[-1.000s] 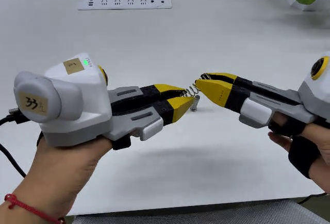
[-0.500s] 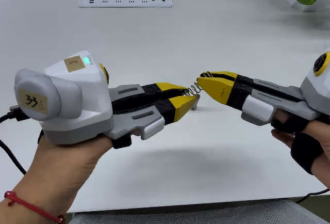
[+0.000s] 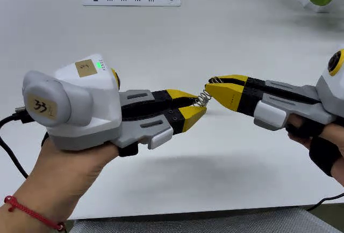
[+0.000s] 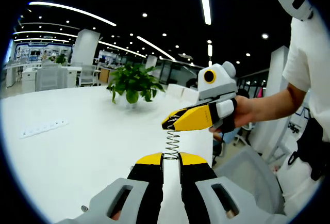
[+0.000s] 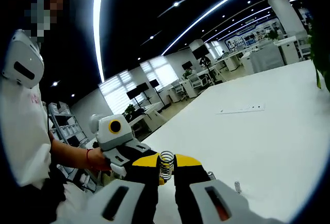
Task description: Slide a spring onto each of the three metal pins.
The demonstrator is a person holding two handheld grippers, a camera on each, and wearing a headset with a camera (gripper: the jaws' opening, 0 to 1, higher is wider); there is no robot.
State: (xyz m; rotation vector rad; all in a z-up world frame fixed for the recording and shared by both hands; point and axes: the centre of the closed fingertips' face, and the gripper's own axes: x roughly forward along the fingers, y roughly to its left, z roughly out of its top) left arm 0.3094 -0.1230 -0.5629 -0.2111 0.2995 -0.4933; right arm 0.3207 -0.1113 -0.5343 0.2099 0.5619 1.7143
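Steel-grey spring (image 3: pixel 203 99) is held clear of the white bench (image 3: pixel 226 34), spanning two grippers. The left gripper (image 3: pixel 200 106) nips one end of the spring, jaws almost together. The right gripper (image 3: pixel 209 84) pinches the opposite end, jaws equally narrow. Judgement: both ends are held to keep the coil straight for threading. Whether a pin already lies inside the spring cannot be told. Two small pins (image 5: pixel 237 186) stand on the bench below the spring, not touching it.
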